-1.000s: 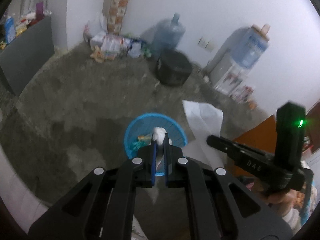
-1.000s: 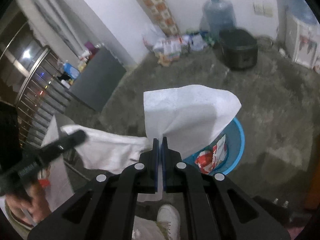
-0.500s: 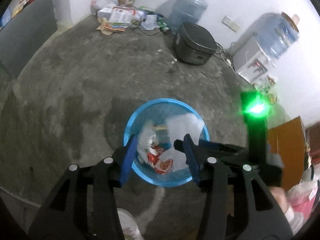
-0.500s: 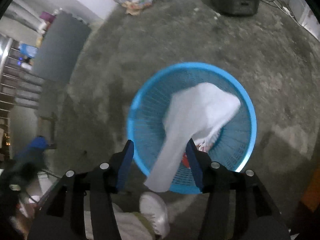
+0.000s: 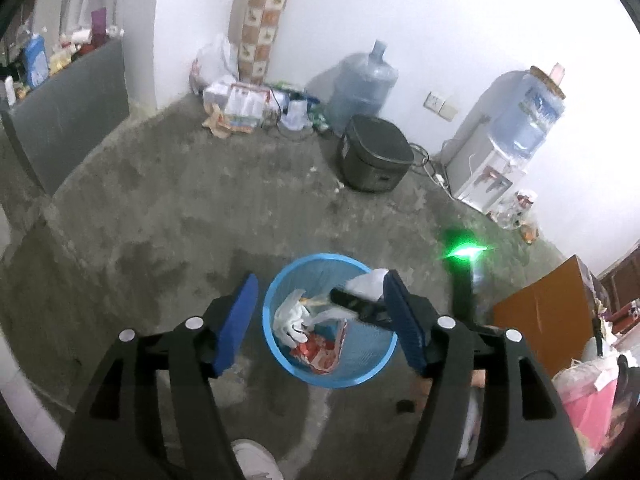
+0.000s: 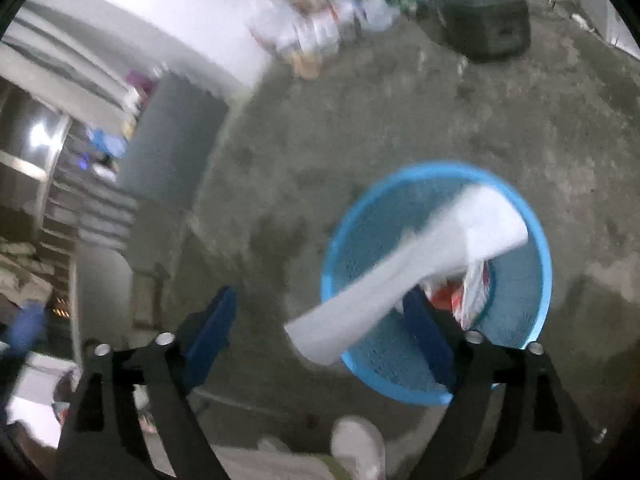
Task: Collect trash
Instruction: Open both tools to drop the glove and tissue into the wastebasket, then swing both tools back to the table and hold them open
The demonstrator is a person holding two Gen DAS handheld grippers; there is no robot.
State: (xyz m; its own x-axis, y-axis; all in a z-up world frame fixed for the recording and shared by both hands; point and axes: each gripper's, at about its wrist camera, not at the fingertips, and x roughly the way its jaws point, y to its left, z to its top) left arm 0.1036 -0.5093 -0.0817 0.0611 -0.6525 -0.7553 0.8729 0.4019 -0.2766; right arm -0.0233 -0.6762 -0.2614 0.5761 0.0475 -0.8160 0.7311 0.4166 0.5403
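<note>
A round blue mesh basket (image 5: 320, 257) stands on the concrete floor, with a crumpled white tissue (image 5: 292, 316) and a red wrapper (image 5: 320, 354) inside. My left gripper (image 5: 320, 314) hovers above it, jaws opening, nothing between them. A black finger (image 5: 354, 303) of my right gripper reaches over the basket's right side. In the right wrist view the right gripper (image 6: 320, 334) is opening over the basket (image 6: 436, 167). A white paper sheet (image 6: 420, 272) lies loose between its jaws, close to the right pad and draped across the rim, blurred.
Beyond the basket are a black rice cooker (image 5: 374, 160), a water jug (image 5: 364, 84), a water dispenser (image 5: 504, 148) and a pile of packages (image 5: 244, 100) along the wall. A grey cabinet (image 5: 68, 120) stands left, a brown board (image 5: 548, 312) right. A white shoe (image 6: 360, 448) is below.
Both grippers were shut on white tissues a second ago and now stand open. The left one's wad dropped into the basket. The right one sank over the basket and its sheet is slipping free.
</note>
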